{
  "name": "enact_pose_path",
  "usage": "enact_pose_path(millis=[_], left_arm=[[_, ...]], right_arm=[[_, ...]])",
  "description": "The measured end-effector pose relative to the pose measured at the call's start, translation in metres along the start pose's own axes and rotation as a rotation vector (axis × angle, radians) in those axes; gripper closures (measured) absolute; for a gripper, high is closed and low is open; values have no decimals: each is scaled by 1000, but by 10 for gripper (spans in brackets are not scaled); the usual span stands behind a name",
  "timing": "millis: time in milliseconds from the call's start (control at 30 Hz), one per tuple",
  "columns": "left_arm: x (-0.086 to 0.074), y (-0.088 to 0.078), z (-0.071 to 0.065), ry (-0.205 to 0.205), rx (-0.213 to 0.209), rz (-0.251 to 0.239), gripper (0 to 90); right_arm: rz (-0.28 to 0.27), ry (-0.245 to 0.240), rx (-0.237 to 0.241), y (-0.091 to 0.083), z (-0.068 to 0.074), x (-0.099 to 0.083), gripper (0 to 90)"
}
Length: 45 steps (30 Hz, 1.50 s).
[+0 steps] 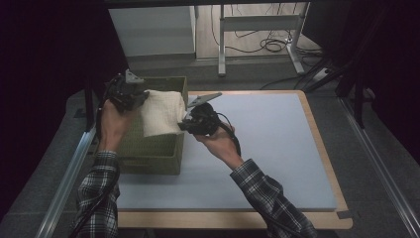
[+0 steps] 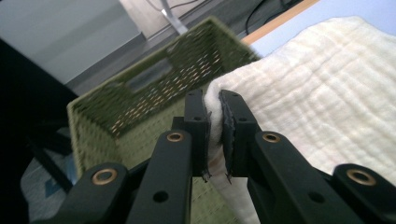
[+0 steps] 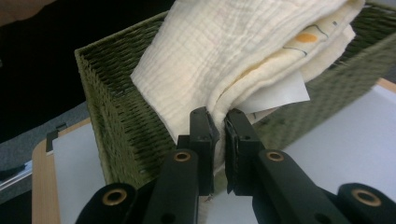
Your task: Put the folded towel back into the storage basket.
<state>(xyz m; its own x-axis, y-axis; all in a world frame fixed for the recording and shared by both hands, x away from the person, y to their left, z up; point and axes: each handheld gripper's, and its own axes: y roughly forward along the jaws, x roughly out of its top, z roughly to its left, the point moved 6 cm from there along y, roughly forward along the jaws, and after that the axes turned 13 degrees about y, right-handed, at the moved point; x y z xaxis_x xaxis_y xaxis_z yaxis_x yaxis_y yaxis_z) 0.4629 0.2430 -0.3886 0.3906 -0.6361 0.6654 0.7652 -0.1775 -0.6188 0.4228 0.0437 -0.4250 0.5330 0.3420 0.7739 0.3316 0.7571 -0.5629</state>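
Dark curtains ring a pale blue table point(image 1: 267, 148). Left of centre, the left gripper point(image 1: 140, 99) and right gripper point(image 1: 183, 124) each pinch an edge of a folded cream cloth point(image 1: 161, 111), holding it stretched over the green basket point(image 1: 153, 148), probably for lowering inside.

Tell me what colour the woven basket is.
Olive green basket, clearest in the right gripper view.

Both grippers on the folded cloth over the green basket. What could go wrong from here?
1. Each gripper pinches only an edge: left gripper, right gripper. The cloth might slip free.
2. The layers gape near the right gripper; the fold could open on lowering.
3. The cloth overhangs the basket rim; it may snag or drape outside.
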Motion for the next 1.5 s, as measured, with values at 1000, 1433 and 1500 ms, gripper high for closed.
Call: enact_pose_path(millis=[1000, 1433, 1500], left_arm=[[-87, 50, 15, -13, -42, 155, 811], [-99, 68, 13, -13, -63, 187, 783], [-100, 71, 12, -27, -70, 186, 735]], right_arm=[[272, -96, -31, 110, 42, -11, 827], [358, -164, -122, 132, 43, -14, 812], [352, -166, -132, 132, 43, -12, 778]])
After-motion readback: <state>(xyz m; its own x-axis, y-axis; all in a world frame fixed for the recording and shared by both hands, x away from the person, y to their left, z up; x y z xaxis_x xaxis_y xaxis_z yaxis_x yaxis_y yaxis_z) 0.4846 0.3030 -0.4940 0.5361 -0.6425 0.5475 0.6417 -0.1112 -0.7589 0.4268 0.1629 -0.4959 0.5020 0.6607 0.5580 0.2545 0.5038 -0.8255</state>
